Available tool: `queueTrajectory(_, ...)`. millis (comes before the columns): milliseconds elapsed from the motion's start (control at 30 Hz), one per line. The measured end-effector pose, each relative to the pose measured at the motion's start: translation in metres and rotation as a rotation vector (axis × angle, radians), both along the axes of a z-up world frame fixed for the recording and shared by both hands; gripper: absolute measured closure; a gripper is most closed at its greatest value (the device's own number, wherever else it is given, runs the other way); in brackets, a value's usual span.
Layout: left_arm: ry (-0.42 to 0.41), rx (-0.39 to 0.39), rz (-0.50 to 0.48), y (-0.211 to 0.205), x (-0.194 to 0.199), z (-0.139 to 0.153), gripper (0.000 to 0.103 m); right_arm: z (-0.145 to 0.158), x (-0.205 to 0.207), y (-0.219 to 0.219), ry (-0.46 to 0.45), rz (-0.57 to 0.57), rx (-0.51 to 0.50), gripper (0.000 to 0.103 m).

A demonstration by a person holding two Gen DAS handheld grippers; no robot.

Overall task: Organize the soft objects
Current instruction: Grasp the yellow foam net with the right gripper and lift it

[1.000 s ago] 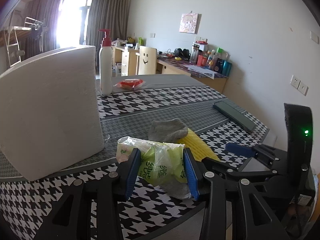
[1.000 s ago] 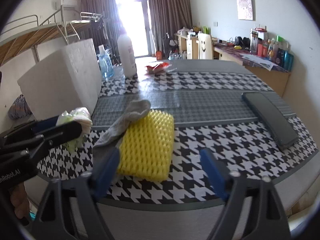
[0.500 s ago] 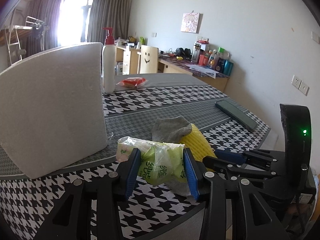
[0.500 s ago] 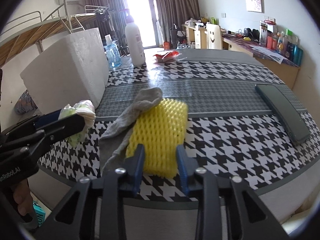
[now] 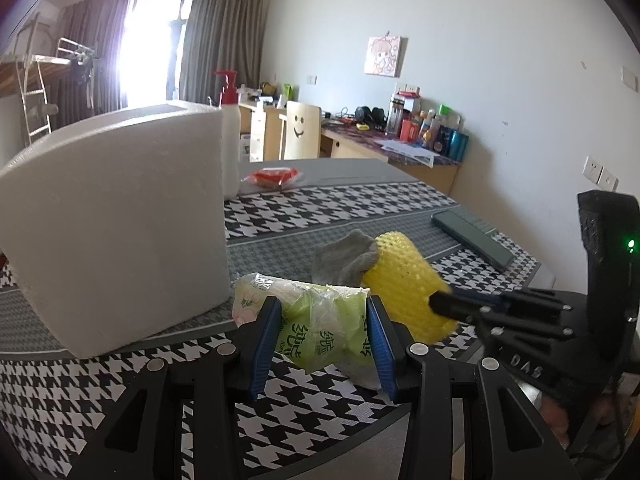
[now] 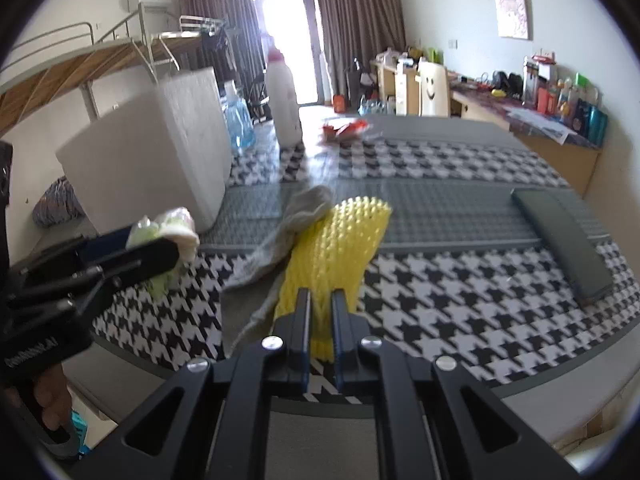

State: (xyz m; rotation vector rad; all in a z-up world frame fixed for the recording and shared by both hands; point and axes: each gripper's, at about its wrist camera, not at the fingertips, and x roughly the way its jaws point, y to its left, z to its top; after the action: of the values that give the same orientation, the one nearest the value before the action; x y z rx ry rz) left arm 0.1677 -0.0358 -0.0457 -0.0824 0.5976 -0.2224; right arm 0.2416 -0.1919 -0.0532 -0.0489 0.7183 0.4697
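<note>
1. The left gripper (image 5: 322,334) has its blue pads pressed on both sides of a green tissue pack (image 5: 316,328) in clear wrap, jaws partly apart around it; the pack is held over the near edge of the table.
2. The right gripper (image 6: 320,320) has just been closing, and its jaws now stand almost together, pinching the near end of a yellow foam net (image 6: 340,240), which buckles upward between them.
3. A grey sock (image 6: 296,220) lies touching the net's left side, partly under it, on the table.
4. The table (image 6: 440,280) is covered by a cloth with black-and-white houndstooth bands and plain grey bands.
5. A large white foam box (image 5: 112,220) stands on the left, just beside the tissue pack.
6. A dark flat case (image 6: 564,240) lies well apart on the right.
7. Farther back stand a white pump bottle (image 5: 230,136) with a red top and a red wrapper (image 5: 272,176).
8. Beyond the table: grey curtains (image 5: 216,44) beside a bright window, a chair with a smiley face (image 5: 302,130), a cluttered desk (image 5: 400,148) along the white wall, a small picture (image 5: 383,56), and a loft bed (image 6: 100,56) on the left.
</note>
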Motion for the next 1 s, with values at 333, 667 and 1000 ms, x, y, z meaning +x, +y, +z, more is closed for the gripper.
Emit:
queueTrajectory(333,-0.022,0.003,0.005,0.003,-0.011,0.007,0.058,0.014,-0.007,-0.009,-0.051,-0.052,0.007,0.091)
queueTrajectory(667,-0.058,0.017,0.003,0.002,-0.021,0.016,0.058,0.024,-0.021,-0.01,-0.081,-0.048,0.019,0.091)
queueTrajectory(1000,-0.094,0.035,-0.004,0.004,-0.024,0.032,0.058,0.035,-0.018,-0.005,-0.102,-0.038,0.034,0.091)
